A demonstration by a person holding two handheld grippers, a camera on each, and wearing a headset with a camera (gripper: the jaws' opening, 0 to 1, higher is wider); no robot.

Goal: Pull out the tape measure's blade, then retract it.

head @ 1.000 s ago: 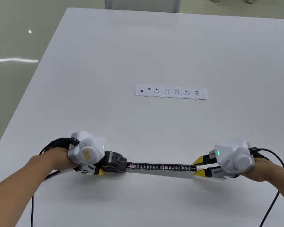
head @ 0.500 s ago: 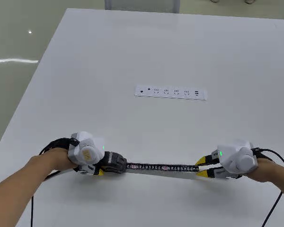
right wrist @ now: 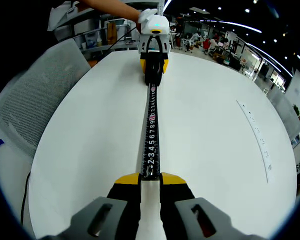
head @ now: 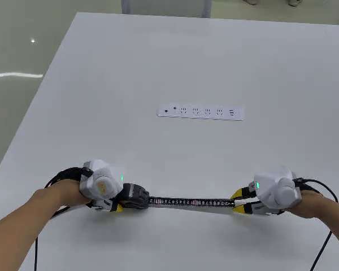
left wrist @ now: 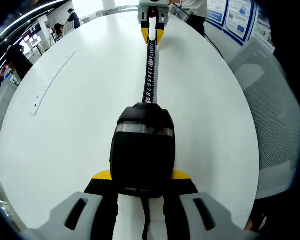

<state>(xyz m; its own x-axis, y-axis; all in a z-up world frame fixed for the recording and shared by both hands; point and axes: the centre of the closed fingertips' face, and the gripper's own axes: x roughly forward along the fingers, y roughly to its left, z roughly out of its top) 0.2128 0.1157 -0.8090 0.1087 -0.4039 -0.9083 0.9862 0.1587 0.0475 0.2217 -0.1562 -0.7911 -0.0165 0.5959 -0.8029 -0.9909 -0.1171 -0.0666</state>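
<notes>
A black tape measure case [head: 134,196] [left wrist: 143,150] [right wrist: 152,69] rests on the white table, and my left gripper [head: 117,199] [left wrist: 141,177] [right wrist: 152,60] is shut on it. Its blade [head: 191,202] [left wrist: 150,75] [right wrist: 151,132] is pulled out flat across the table toward the right. My right gripper [head: 238,201] [right wrist: 150,179] [left wrist: 152,31] is shut on the blade's end. Black numbers on the blade read clearly in the right gripper view.
A white power strip [head: 200,112] [right wrist: 256,135] [left wrist: 52,80] lies in the middle of the table [head: 175,62], well beyond the tape. A mesh chair [right wrist: 35,75] [left wrist: 270,115] stands by the near table edge. Cables trail from both grippers.
The right gripper has shifted a little to the left since half a second ago, so slightly less blade is out. The head camera has tilted a bit. The left gripper holds still.
</notes>
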